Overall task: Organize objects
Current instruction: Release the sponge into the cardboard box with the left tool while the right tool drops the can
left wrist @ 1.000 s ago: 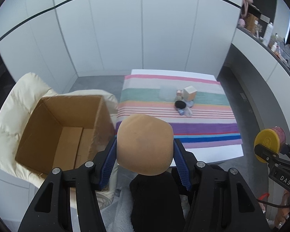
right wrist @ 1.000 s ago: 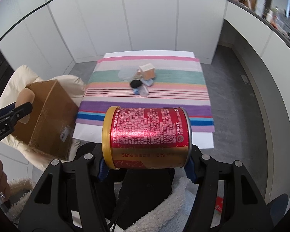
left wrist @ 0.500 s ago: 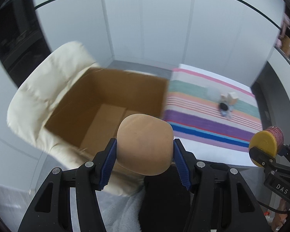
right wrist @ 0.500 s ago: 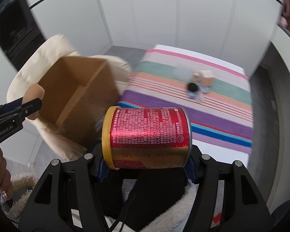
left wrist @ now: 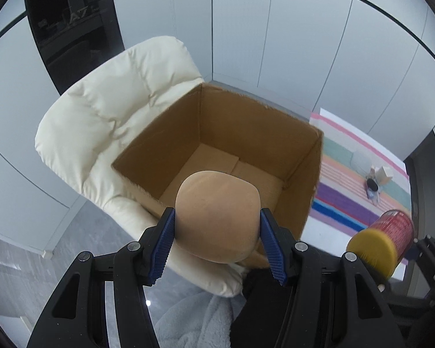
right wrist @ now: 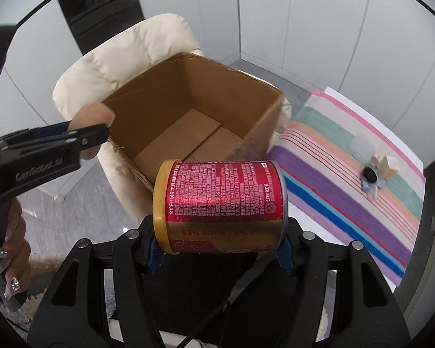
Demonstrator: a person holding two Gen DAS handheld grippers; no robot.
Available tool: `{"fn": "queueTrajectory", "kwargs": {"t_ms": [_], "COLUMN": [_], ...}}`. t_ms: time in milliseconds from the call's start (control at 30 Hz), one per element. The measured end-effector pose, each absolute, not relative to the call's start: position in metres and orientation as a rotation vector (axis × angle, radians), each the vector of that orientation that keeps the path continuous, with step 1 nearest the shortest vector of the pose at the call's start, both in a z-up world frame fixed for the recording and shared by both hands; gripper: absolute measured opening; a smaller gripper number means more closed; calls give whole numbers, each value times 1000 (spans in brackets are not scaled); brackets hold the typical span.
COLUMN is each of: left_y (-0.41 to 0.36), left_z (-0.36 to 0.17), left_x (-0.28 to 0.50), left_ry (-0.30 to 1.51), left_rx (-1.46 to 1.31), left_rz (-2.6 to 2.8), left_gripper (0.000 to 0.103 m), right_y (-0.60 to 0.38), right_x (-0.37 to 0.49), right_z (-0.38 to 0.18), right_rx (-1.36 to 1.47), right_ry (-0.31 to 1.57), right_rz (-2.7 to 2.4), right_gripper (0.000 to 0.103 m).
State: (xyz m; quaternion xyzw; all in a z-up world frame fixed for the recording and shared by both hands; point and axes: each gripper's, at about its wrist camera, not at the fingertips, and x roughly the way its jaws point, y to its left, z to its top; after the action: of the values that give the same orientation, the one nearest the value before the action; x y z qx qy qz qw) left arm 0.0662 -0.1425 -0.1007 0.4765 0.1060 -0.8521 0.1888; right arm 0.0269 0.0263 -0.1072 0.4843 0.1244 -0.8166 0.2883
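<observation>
So on the left I've got my left claw [left wrist: 217, 226] clamped on a tan rounded pad thing [left wrist: 217, 214], hanging right over the near edge of the cardboard box [left wrist: 246, 133] that sits on the cream chair [left wrist: 107, 116], ready to drop it in I guess. The box looks empty, so nothing sorted yet. Right claw [right wrist: 219, 246] is squeezing a red and gold can [right wrist: 220, 206] sideways by its ends, near the same box. A few bits [right wrist: 374, 171] are left toward the far corner of the striped desk [right wrist: 333, 191].
</observation>
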Motion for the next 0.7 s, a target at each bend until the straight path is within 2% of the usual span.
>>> {"fn": "queueTrajectory", "kwargs": {"t_ms": [433, 467, 533, 567, 600, 667, 700], "left_y": [-201, -204, -207, -207, -208, -211, -212], "left_z": [-112, -113, -115, -117, -119, -122, -124], "left_x": [7, 6, 4, 3, 0, -2, -2], "left_ry": [353, 369, 371, 362, 358, 368, 379], "left_rx": [1288, 1272, 1257, 1269, 1287, 1296, 1300], "left_rz": [-2297, -2301, -2296, -2293, -2294, -2299, -2300], "left_gripper": [60, 63, 78, 95, 103, 103, 103], "right_y": [-57, -60, -67, -67, -67, -64, -63], "right_x": [-41, -44, -50, -52, -54, -58, -60], "right_z": [-122, -123, -125, -126, -127, -129, -129], "right_rx": [1222, 1218, 1205, 1208, 1208, 1207, 1204], "right_ry": [410, 411, 406, 400, 386, 356, 339], "right_rz": [-2150, -2147, -2112, -2109, -2118, -2135, -2139], "right_gripper": [64, 64, 64, 67, 80, 100, 101]}}
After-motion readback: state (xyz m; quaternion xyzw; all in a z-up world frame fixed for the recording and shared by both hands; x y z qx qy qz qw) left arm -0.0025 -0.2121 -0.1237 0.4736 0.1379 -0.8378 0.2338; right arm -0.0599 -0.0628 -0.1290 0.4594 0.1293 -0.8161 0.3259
